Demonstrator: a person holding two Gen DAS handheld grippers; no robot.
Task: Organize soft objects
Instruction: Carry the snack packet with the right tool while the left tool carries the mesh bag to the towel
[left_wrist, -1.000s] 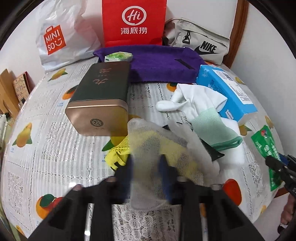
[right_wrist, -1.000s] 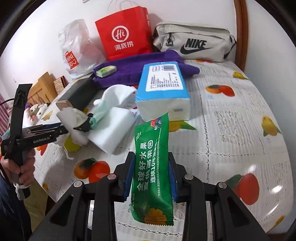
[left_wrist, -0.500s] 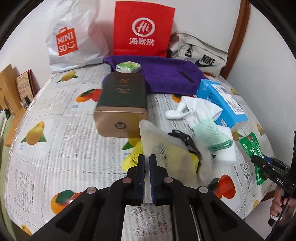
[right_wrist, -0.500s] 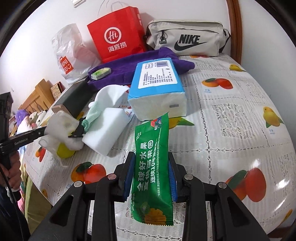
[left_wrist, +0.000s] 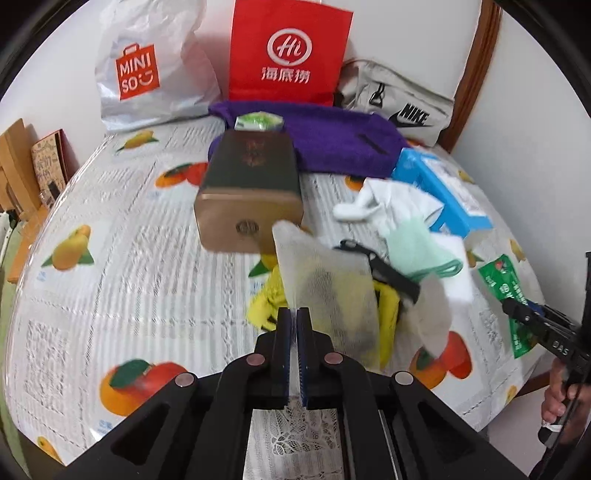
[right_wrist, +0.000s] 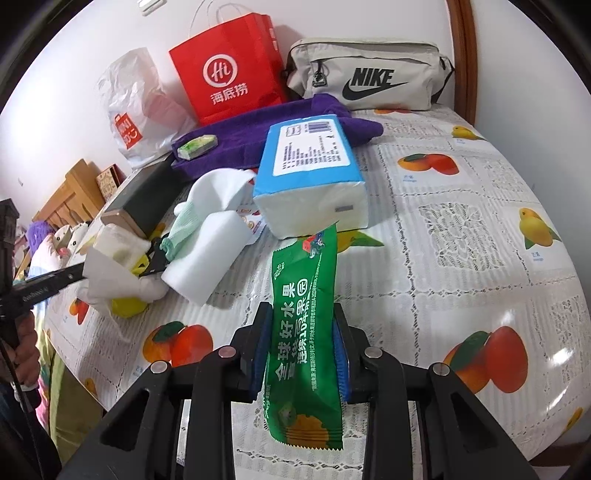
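My left gripper (left_wrist: 293, 321) is shut on the edge of a white mesh bag (left_wrist: 325, 280), which hangs above a yellow cloth (left_wrist: 266, 299) on the fruit-print tablecloth. The same gripper (right_wrist: 83, 272) and mesh bag (right_wrist: 110, 266) show at the left of the right wrist view. My right gripper (right_wrist: 303, 314) has a green snack packet (right_wrist: 303, 332) between its pads, which press its sides as the jaws are closing. The packet's far end reaches a blue tissue pack (right_wrist: 310, 177). White and green gloves (right_wrist: 207, 199) lie on a white foam block (right_wrist: 210, 254).
A dark tin box (left_wrist: 247, 192) lies mid-table before a purple towel (left_wrist: 332, 140) with a small green pack (left_wrist: 258, 122) on it. A red paper bag (left_wrist: 288, 55), a Miniso bag (left_wrist: 147, 66) and a Nike pouch (right_wrist: 365, 77) line the wall. A hand (left_wrist: 557, 398) holds the right gripper.
My left gripper's jaws have shut on the mesh bag and drawn back with it, so the bag now hangs clear of the yellow cloth. The right gripper has stayed put around the green packet.
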